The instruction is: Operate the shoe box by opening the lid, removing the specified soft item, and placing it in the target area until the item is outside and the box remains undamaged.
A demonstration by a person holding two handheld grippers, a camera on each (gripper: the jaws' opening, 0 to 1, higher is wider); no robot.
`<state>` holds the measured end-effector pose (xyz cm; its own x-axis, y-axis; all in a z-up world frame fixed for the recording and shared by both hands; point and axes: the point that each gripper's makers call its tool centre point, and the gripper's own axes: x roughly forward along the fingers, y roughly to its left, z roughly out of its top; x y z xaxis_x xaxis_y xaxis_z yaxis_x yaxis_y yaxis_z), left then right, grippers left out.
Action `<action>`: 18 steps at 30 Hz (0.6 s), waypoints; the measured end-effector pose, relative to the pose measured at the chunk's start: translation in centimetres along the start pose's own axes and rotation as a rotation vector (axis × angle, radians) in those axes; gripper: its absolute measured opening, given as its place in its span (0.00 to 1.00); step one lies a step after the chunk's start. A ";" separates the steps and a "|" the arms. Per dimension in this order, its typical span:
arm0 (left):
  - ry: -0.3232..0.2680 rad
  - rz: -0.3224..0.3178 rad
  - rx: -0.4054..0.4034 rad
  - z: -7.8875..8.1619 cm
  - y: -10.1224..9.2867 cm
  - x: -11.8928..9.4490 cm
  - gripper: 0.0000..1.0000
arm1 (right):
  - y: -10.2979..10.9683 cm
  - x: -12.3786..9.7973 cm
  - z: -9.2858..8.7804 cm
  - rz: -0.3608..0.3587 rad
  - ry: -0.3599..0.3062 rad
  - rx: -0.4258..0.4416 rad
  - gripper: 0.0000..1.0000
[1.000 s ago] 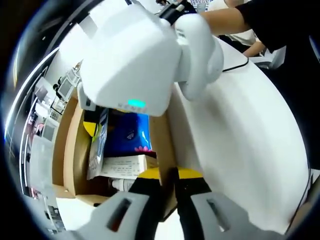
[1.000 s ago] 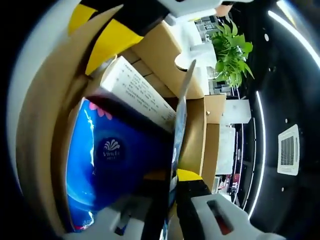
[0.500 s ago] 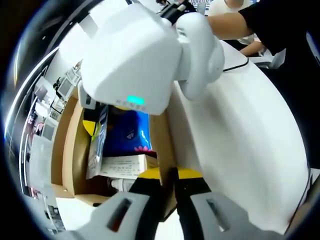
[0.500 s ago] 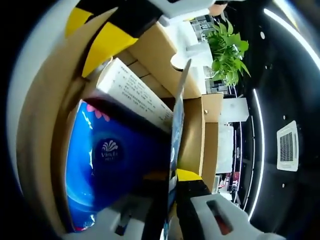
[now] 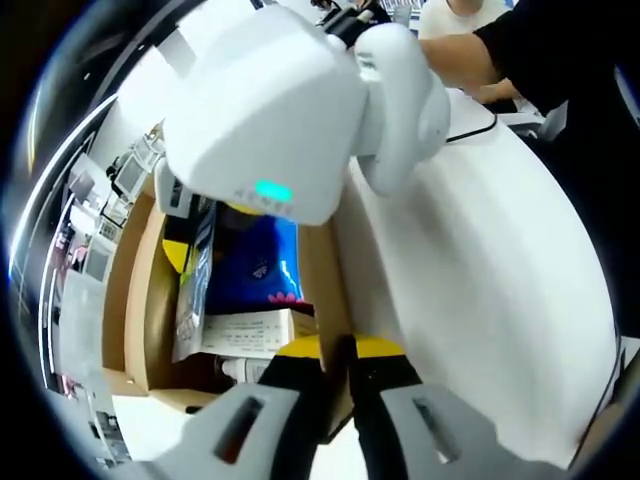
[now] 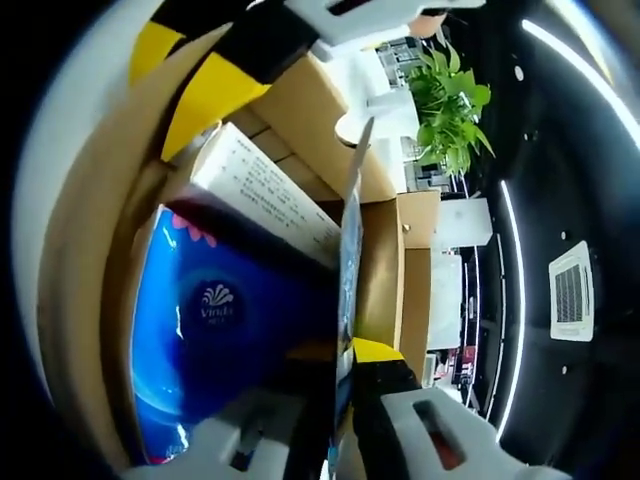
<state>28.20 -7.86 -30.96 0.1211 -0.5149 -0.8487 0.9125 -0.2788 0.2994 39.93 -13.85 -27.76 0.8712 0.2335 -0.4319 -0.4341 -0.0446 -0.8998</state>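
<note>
Inside the open shoe box (image 5: pixel 140 300), the blue tissue pack (image 6: pixel 215 330) sits unremoved. Your right gripper (image 6: pixel 335 420) pinches a thin packet (image 6: pixel 347 270); your left gripper (image 5: pixel 335 385) clamps the box wall. Removal and placing remain.

White table (image 5: pixel 480 270) beneath my jaws, bearing an open cardboard shoe box (image 5: pixel 325 270) at its left and a thin black cable (image 5: pixel 470 132) near its far edge.

L gripper (image 5: pixel 338 350): jaws closed on box wall edge. R gripper (image 6: pixel 342 352): jaws pinched on thin packet, reaching into box.
</note>
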 end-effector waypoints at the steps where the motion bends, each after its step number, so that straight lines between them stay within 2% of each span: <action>1: -0.001 -0.001 0.001 0.0 0.0 0.0 0.07 | 0.0 0.0 -0.1 0.002 0.002 0.003 0.01; 5: -0.001 -0.002 0.004 0.0 0.1 0.0 0.07 | -0.2 0.1 0.0 -0.010 0.000 -0.006 0.01; 7: -0.002 -0.002 0.004 0.0 0.1 -0.1 0.07 | -0.7 -0.1 0.3 -0.029 -0.019 -0.051 0.00; 8: -0.001 -0.002 0.004 0.1 0.1 -0.1 0.07 | -0.8 -0.3 0.3 -0.032 -0.018 -0.045 0.00; 10: -0.001 0.001 -0.009 0.1 0.3 -0.1 0.07 | -2.0 -1.2 0.4 -0.056 -0.021 -0.030 0.00; 14: -0.001 0.001 -0.005 0.1 0.1 -0.1 0.07 | -3.4 -3.4 0.6 -0.101 -0.028 -0.076 0.00; 18: -0.002 0.002 -0.006 0.1 0.1 -0.1 0.07 | -4.4 -5.1 -0.2 -0.122 -0.014 -0.096 0.00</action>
<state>28.23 -7.96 -30.83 0.1218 -0.5167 -0.8475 0.9146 -0.2732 0.2981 37.43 -15.04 -21.63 0.9126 0.2565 -0.3184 -0.3004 -0.1075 -0.9477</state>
